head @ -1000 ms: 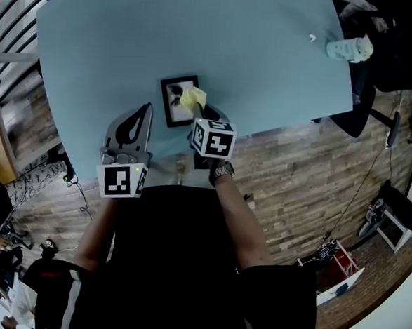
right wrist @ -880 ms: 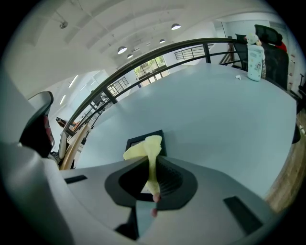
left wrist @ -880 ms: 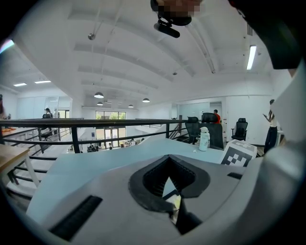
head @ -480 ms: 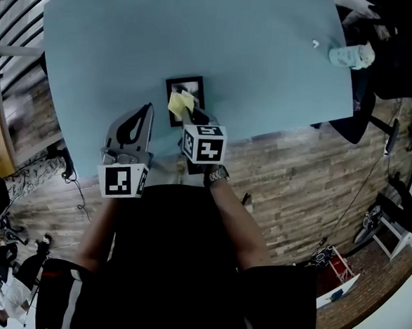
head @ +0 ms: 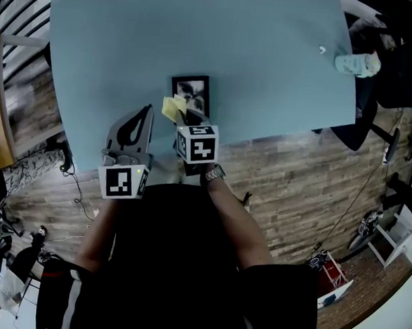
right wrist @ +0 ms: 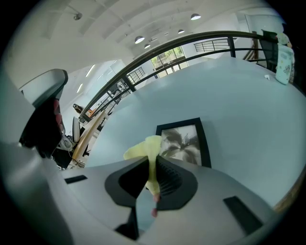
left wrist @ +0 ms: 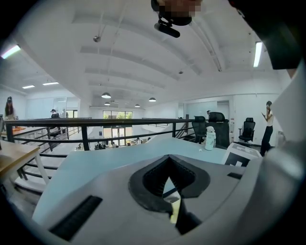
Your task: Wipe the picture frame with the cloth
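A black picture frame with a grey palm photo lies flat near the front edge of the pale blue table. My right gripper is shut on a yellow cloth. The cloth hangs at the frame's near left corner, mostly over the table beside it. My left gripper hovers at the table's front edge, left of the frame, with its jaws together and nothing between them.
A white bottle stands at the table's far right corner, with a small white bit near it. Dark office chairs stand beyond that corner. A black railing runs behind the table. Wooden floor lies below the front edge.
My right gripper has carried the yellow cloth leftward and toward me, from the frame's face to its near left corner. The left gripper has stayed put.
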{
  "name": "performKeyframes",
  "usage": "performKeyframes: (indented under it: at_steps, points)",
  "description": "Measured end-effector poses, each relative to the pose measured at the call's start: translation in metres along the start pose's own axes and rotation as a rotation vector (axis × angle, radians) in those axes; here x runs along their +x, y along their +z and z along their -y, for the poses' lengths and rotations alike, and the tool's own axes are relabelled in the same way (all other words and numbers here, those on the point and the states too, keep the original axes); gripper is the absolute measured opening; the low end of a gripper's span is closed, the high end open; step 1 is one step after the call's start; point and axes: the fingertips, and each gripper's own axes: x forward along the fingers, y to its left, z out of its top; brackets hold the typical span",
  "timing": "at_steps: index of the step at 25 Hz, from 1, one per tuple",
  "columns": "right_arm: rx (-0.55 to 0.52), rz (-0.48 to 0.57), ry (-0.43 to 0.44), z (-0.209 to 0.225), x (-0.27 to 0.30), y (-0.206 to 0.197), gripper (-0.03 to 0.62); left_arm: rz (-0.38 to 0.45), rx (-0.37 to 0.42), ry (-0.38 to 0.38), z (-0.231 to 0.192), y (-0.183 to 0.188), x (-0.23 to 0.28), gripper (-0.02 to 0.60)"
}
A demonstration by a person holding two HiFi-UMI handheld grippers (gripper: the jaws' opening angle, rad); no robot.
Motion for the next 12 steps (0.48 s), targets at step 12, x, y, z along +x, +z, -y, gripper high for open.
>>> performKeyframes:
  at_steps: [12]
  points:
    - [0.075, -0.002, -0.087, 0.049, -0.012, -0.014, 0.035, 0.000, 0.014, -0.043, 0.018, 0.001, 0.008, 0.000]
